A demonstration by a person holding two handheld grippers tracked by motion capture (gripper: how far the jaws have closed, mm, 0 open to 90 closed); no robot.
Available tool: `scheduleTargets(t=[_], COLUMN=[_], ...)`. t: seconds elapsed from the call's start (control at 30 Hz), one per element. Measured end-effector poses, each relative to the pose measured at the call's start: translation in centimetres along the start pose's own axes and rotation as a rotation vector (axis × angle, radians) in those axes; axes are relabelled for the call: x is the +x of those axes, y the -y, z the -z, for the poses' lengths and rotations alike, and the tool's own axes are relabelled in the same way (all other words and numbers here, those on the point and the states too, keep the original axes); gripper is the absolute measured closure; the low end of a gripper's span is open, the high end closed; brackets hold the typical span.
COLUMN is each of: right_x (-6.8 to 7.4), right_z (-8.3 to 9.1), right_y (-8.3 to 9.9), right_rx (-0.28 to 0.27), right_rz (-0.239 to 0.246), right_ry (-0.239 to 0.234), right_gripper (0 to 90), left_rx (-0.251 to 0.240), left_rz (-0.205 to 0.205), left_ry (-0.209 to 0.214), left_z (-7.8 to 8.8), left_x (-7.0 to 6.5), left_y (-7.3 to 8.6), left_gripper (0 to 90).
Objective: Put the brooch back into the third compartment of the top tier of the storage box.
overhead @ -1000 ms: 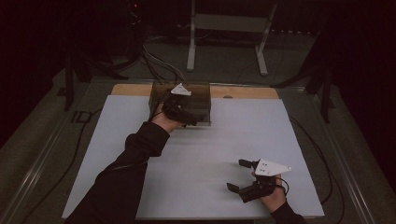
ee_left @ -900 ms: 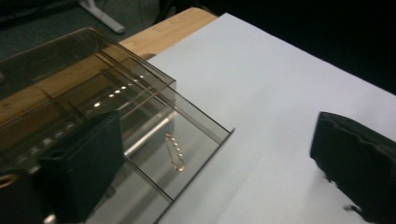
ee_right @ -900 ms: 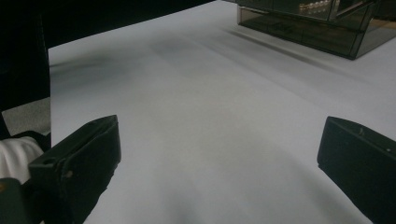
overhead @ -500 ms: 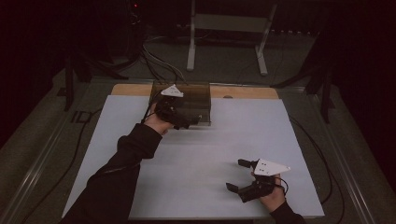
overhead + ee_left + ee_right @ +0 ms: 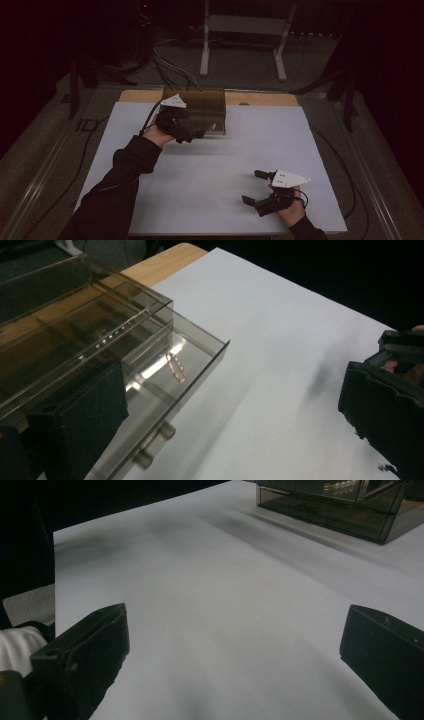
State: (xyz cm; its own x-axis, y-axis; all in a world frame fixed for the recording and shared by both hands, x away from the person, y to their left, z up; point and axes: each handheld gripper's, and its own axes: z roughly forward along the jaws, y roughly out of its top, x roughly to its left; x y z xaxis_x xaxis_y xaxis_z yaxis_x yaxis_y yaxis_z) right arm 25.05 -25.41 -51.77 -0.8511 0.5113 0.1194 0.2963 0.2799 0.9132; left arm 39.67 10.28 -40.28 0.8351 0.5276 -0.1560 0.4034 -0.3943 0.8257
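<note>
The left tool has slid sideways along the front of the smoky, see-through plastic drawer box at the far edge of the table, and its black jaws have just been opening — they now stand wide apart with nothing pressed between them. In the left gripper view one foam-faced jaw sits in front of the box's lower drawer, which stands pulled out past the tiers above it, its two small round knobs just beside that jaw. My reading is that the drawer has been let go after being drawn out, so the next step likely concerns what lies inside. On the drawer's glossy floor lies a small coppery wire clip, thin and looped, easy to slip on such slick plastic. The box walls are hard, tinted and reflective; the table top is a matte pale sheet over a wooden board. The right tool rests low on the near right of the table, well apart from the box — jaws spread, empty, as before.
</note>
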Motion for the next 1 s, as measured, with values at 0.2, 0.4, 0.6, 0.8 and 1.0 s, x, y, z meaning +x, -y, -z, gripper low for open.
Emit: scheduleTargets(t=[0.2,0.4,0.6,0.8,1.0], right_x=[-0.1,0.1,0.1,0.1,0.1], right_z=[0.0,-0.2,-0.3,-0.2,-0.3], right_y=[0.0,-0.1,-0.1,-0.1,-0.1], right_rx=[-0.001,0.003,0.007,0.005,0.007], right_rz=[-0.001,0.004,0.005,0.007,0.007], right_ry=[0.001,-0.002,-0.003,-0.002,-0.006], right_gripper=[0.0,0.0,0.0,0.0,0.0], left_rx=[-0.013,-0.012,-0.020,-0.028,-0.032], left_rz=[0.002,0.010,0.015,0.032,0.061], left_ry=[-0.005,-0.015,-0.026,-0.043,-0.067], left_z=[1.8,3.4,4.6,5.8,6.7], left_x=[0.3,0.3,0.2,0.3,0.4], left_y=[0.8,2.3,3.4,4.7,6.8], left_gripper=[0.5,0.6,0.5,0.5,0.6])
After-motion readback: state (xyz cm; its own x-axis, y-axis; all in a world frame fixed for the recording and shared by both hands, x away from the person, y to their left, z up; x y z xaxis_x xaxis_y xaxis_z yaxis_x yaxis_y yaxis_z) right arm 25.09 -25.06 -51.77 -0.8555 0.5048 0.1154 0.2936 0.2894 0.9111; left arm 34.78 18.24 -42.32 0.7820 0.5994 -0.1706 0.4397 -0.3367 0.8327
